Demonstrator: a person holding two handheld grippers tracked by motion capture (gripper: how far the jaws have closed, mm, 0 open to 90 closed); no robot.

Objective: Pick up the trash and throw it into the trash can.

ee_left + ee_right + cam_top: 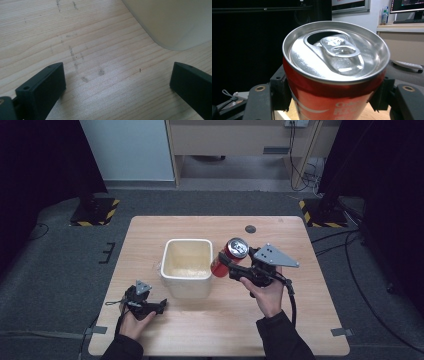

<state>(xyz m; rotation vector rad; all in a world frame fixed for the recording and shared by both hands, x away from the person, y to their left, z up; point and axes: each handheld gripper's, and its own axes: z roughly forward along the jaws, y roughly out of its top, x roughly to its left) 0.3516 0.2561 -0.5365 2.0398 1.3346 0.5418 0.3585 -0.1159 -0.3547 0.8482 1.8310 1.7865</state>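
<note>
We see a wooden desk (pixel 300 320) with a cream square tub (pixel 187 268) standing near its middle, open top up. Right claw (pixel 223 263) is clamped on a red soda can (pixel 229 256), jaws pressed on both sides of the can body. The can is tilted, silver top facing up and toward the desk's far edge, and it sits just beside the tub's right wall; we can't tell if it touches the desk. In the right gripper view the can (pixel 335 75) has its tab opening punched open. Right hand (pixel 267 295) holds that claw from the near side.

Left claw (pixel 162 306) sits low by the desk's near-left area, close to the tub's near-left corner, jaws spread wide with nothing between them. In the left gripper view, bare wood lies between the jaws and the tub wall (pixel 175 22) is ahead. Left hand (pixel 134 322) grips it near the desk's near edge.
</note>
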